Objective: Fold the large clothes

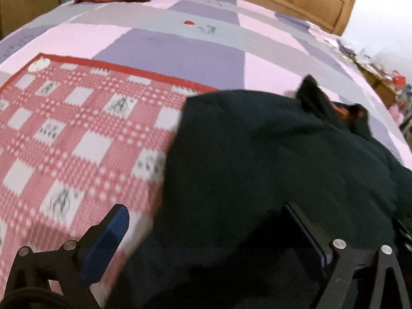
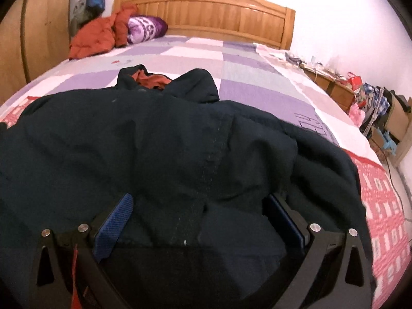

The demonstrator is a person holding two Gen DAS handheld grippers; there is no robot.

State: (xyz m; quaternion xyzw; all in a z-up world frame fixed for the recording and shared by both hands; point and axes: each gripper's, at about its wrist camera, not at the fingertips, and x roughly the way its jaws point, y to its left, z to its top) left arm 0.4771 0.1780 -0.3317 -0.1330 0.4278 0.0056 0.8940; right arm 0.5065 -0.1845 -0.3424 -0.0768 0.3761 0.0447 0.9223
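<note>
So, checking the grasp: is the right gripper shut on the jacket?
No, the right gripper is wide open over the dark jacket.

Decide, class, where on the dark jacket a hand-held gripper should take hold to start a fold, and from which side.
Probably the hem of the jacket, nearest the cameras, approached from the foot of the bed. The collar lies far off toward the headboard, while the near edge sits between the open fingers of the right hand-held gripper. The left hand-held gripper can take the jacket's side edge over the red checked cloth.

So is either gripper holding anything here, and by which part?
Nothing is held. The left gripper and right gripper are both open, fingers spread wide over the dark jacket on the bed.
</note>
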